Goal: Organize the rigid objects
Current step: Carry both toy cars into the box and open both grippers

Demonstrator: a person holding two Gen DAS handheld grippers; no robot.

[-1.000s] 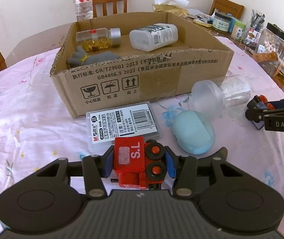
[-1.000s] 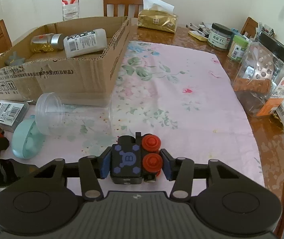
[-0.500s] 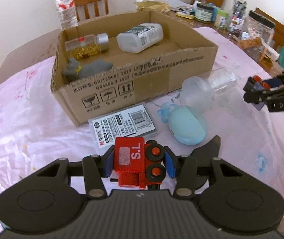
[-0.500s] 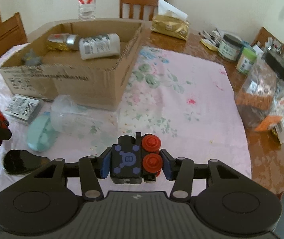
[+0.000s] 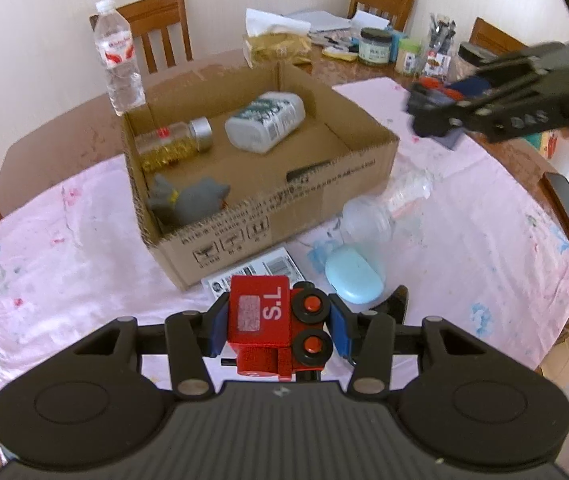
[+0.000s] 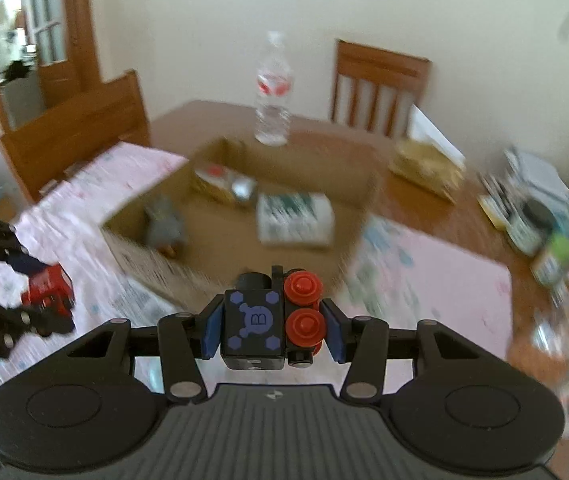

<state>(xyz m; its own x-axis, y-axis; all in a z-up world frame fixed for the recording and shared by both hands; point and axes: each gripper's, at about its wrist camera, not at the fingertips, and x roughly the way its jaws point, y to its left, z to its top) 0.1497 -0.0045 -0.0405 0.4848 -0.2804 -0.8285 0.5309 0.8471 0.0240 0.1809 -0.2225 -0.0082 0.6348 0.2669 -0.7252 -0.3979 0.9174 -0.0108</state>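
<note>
both toy trains now carried high above the table

since the earlier frames both grippers have risen, so the cardboard box (image 5: pixel 260 160) is seen from above rather than side-on, and the right gripper (image 6: pixel 270 320) has swung from beside the box to the air over its near edge.

the left gripper (image 5: pixel 278 328) has its jaws clamped on the red toy train (image 5: pixel 272 326), marked "s.l", held clear of the pink tablecloth (image 5: pixel 64 260). the right gripper's jaws are clamped on the black toy train (image 6: pixel 272 318), which bears a blue "b" and red wheels.

inside the box lie a jar of yellow capsules (image 5: pixel 172 144), a white bottle (image 5: pixel 266 122) and a grey soft toy (image 5: pixel 188 200). on the cloth by the box's near wall rest a labelled flat packet (image 5: pixel 272 268), a pale blue case (image 5: pixel 354 276) and a clear plastic cup (image 5: pixel 384 208) on its side. a water bottle (image 5: pixel 118 68) stands behind the box. the right wrist view is blurred.
</note>
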